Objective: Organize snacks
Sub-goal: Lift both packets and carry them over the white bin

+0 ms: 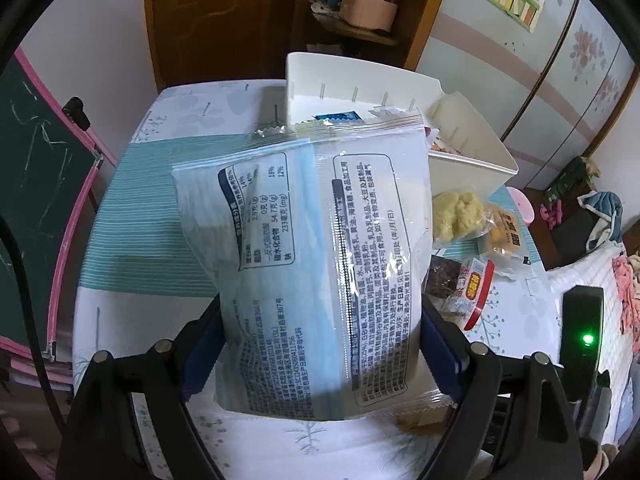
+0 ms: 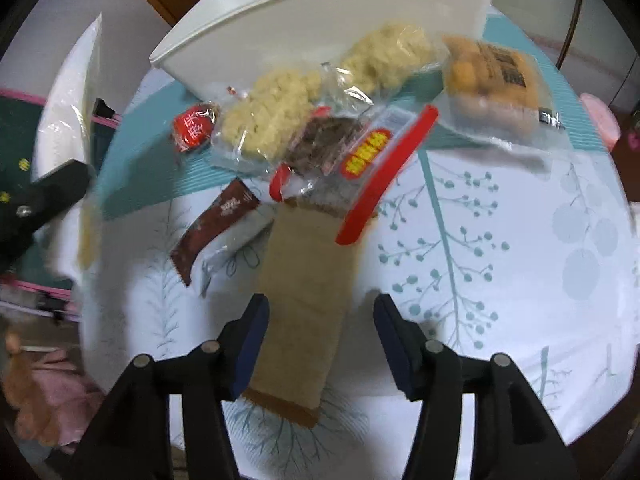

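Snacks: I see my left gripper [image 1: 320, 354] pinching a pale blue printed bag [image 1: 308, 248] above the table [image 1: 132, 220]; my right gripper [image 2: 320, 340] stands spread over a tan packet [image 2: 304, 296], seemingly untouched.

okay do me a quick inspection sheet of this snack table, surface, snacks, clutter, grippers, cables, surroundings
Surface: tablecloth, white with teal tree print.
Job's things: white bin; blue-white snack bag; tan packet; loose snacks piled before the bin.
Clutter: nothing seen.
Grippers: left gripper shut on the snack bag, lifted; right gripper open, jaws astride the tan packet.
Cables: black cable at left edge.
Surroundings: chalkboard, wooden door, wardrobe.
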